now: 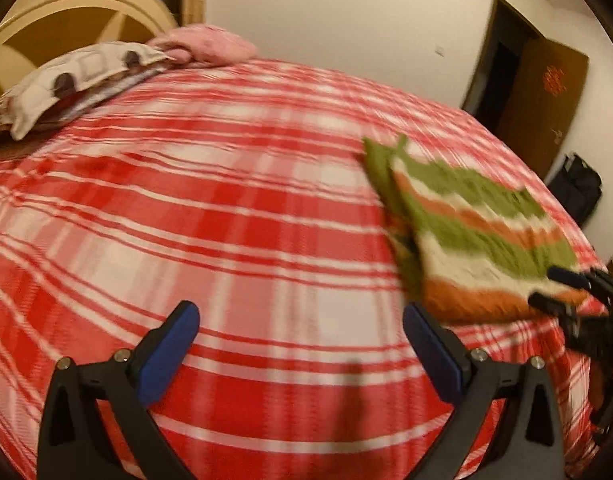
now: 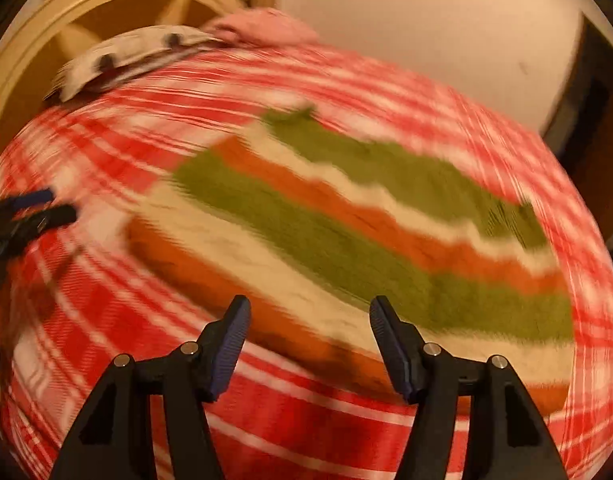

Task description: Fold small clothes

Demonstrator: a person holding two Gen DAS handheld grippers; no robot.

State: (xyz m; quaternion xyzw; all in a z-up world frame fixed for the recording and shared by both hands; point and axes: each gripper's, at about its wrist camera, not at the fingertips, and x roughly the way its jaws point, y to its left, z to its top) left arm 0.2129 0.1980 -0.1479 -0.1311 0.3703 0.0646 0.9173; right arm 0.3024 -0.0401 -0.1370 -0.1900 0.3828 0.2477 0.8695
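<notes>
A folded knit garment (image 1: 478, 232) striped green, orange and cream lies on the red-and-white plaid bedspread (image 1: 226, 200), near the bed's right side. My left gripper (image 1: 300, 314) stands open over bare bedspread, to the left of the garment, with nothing between its fingers. In the right wrist view the garment (image 2: 346, 232) fills the middle. My right gripper (image 2: 310, 308) is open just above its near orange hem, the pads apart and not pressing the fabric. The left view shows the right gripper (image 1: 556, 289) at the garment's near right corner. The left gripper (image 2: 52, 205) shows at the right view's left edge. Both views are blurred.
A patterned pillow (image 1: 66, 84) and a pink cloth (image 1: 210, 46) lie at the head of the bed, against a pale wooden headboard (image 1: 66, 8). A brown door (image 1: 546, 100) and a black bag (image 1: 578, 188) on the floor are beyond the bed's right edge.
</notes>
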